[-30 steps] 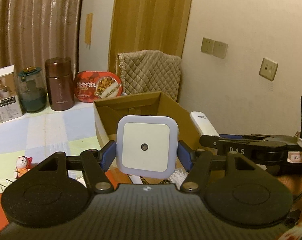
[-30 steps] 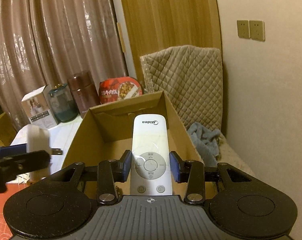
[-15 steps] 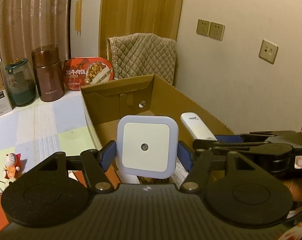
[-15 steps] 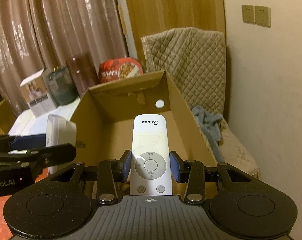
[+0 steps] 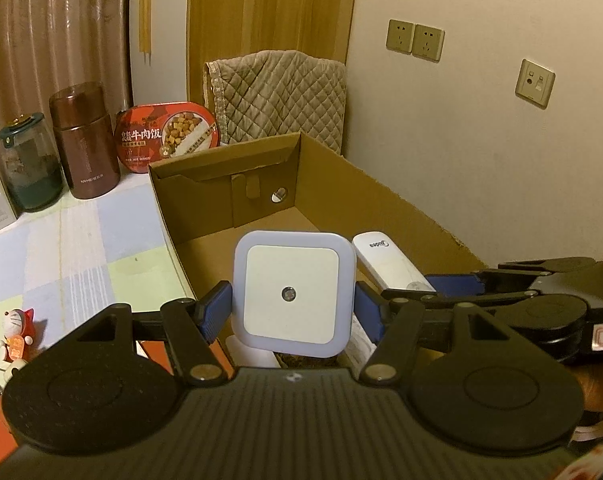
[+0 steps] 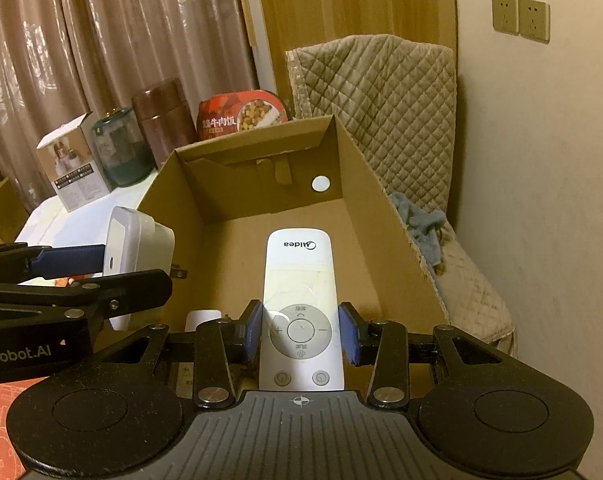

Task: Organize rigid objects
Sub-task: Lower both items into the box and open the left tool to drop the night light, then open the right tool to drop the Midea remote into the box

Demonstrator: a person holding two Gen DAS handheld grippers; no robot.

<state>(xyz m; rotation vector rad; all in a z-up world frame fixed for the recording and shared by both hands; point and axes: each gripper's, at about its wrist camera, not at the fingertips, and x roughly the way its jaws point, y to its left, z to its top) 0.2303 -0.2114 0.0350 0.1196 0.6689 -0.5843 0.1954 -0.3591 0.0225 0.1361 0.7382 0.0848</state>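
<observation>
while both items are being held above the open cardboard box [image 6: 385, 216], the placing step is judged to be in hand. a square white night light [image 5: 292, 294] is being pinched flat between the blue pads of the left gripper [image 5: 292, 306], over the near left part of the box, with its plug prongs seen pointing toward the far end in the right wrist view. a white remote control [image 6: 300, 312] is being clamped by its sides in the right gripper [image 6: 300, 332], lengthwise over the near middle of the box floor, logo end far. white items are being glimpsed low at the near end of the box; what they are cannot be told. for a clean placement, each piece should be lowered close to the cardboard floor before the pads are being eased apart, the remote laid flat along the right wall, and the night light set to the left, kept apart from the remote.
</observation>
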